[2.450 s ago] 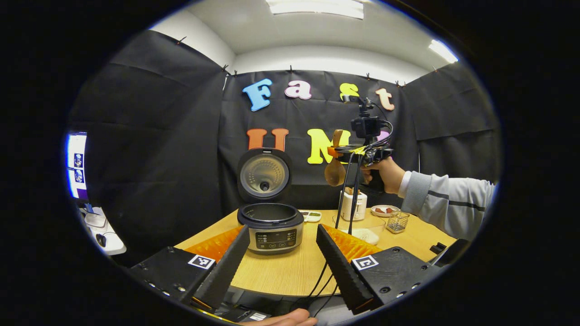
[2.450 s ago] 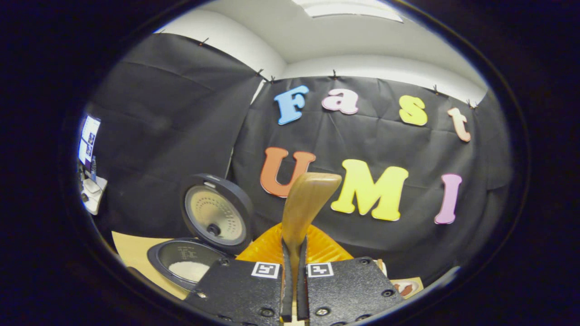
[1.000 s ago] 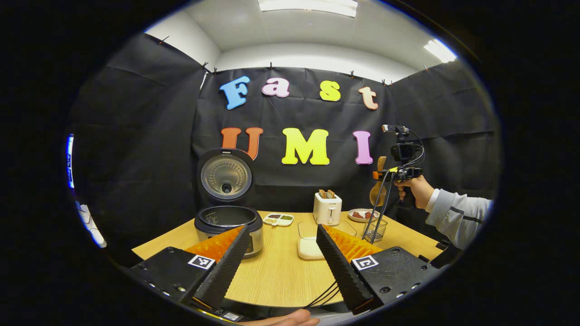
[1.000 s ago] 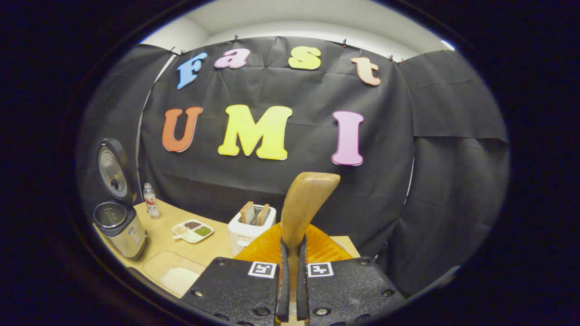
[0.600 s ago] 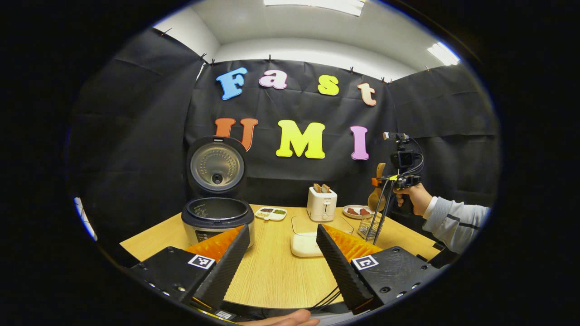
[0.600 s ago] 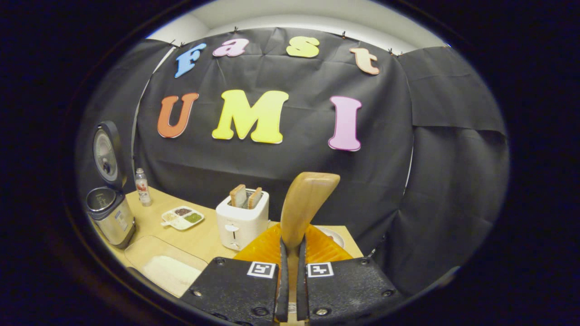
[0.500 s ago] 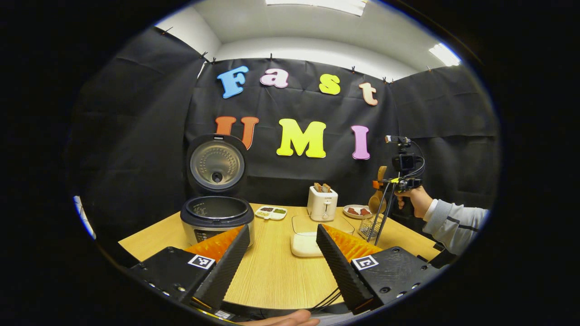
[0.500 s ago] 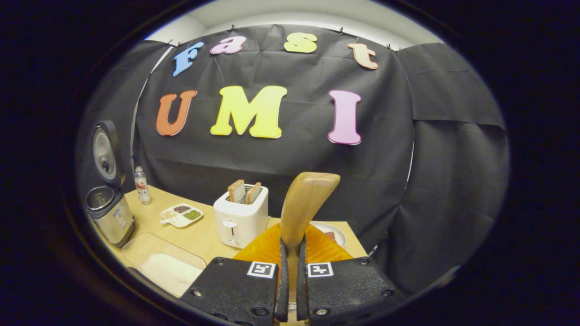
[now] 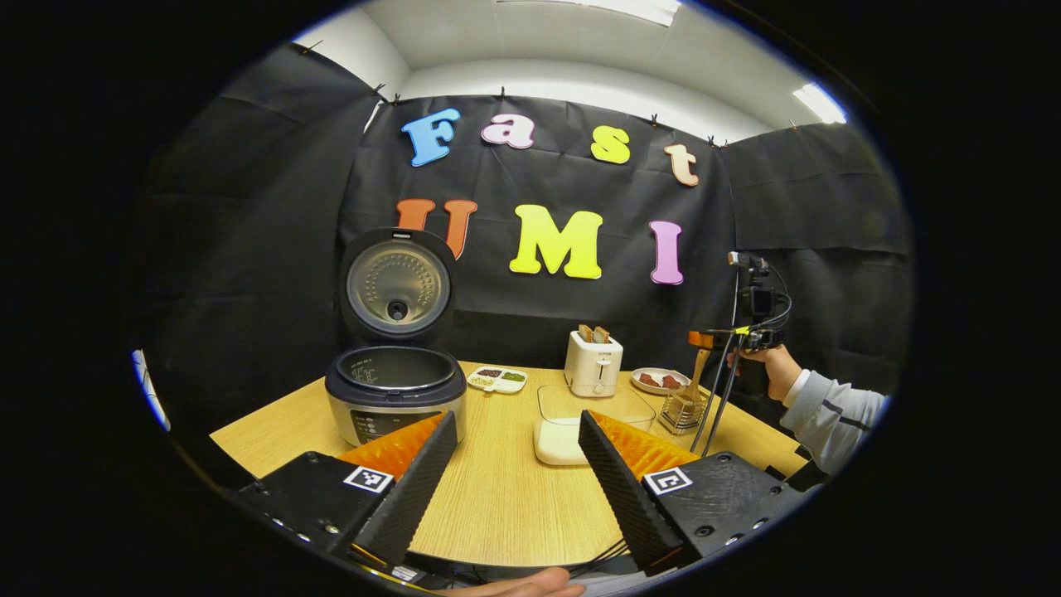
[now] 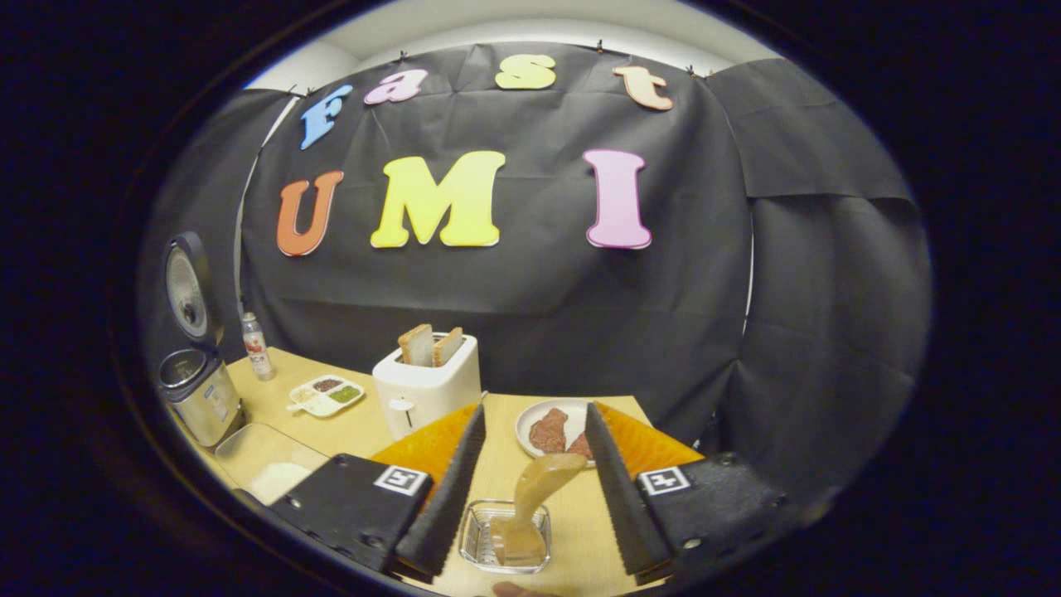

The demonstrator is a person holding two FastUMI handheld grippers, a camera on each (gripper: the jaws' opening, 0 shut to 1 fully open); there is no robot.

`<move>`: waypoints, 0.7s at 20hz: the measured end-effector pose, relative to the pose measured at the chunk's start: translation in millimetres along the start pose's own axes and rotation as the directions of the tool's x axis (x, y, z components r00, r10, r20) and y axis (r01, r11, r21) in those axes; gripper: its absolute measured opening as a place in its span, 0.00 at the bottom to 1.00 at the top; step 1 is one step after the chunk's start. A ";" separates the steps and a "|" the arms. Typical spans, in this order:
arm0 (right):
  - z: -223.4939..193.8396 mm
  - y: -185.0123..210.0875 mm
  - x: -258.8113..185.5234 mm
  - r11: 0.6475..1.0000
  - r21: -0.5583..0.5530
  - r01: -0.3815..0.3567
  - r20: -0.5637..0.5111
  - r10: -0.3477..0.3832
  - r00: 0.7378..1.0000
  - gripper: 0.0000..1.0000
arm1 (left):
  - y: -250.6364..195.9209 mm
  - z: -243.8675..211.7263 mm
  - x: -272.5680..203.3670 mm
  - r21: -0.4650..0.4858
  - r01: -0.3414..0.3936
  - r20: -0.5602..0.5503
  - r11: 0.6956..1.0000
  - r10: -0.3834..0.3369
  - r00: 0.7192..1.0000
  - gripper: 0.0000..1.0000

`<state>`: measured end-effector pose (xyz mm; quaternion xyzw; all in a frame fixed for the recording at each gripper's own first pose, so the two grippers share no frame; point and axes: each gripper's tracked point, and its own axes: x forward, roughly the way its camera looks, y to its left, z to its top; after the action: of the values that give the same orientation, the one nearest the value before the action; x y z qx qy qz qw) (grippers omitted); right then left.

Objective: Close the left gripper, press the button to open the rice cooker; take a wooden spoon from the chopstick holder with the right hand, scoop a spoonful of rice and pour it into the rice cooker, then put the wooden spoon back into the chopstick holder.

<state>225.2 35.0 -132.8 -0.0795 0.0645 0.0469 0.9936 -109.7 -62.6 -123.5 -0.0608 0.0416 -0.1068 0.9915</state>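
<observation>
The spoon [image 10: 530, 497] stands in the holder [image 10: 506, 537] at 6 o'clock, released; the right gripper [image 10: 530, 489] gapes around it (job apparently done). The left gripper [image 9: 514, 473] idles open; the cooker [image 9: 395, 398], at 9 o'clock, stays open.

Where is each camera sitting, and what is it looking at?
Left gripper view: rides the left gripper, facing across the table at the rice cooker; a hand holds the right gripper.
Right gripper view: rides the right gripper, above the wooden spoon in the chopstick holder.
Both share the toaster.
</observation>
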 end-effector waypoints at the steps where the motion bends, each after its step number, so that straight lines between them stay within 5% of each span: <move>1: 6.2 -2.5 -5.6 1.000 -0.012 0.010 0.013 -0.010 1.000 0.87 | 1.8 -1.0 2.0 0.006 -0.003 -0.004 1.000 0.003 1.000 0.95; 6: 25.0 -8.6 -46.7 1.000 -0.006 0.001 0.020 0.000 1.000 0.96 | 5.0 -10.5 14.1 -0.014 -0.004 -0.025 1.000 0.003 1.000 0.94; 14: 42.9 -5.9 -133.0 0.994 0.112 -0.008 0.070 0.000 0.998 0.95 | 21.4 12.9 40.9 -0.011 -0.045 -0.005 0.999 0.045 0.999 0.95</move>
<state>99.7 25.1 -71.8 -0.0219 0.0325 0.0480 0.9981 -64.2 -49.2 -116.3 -0.0651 0.0458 -0.0845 0.9932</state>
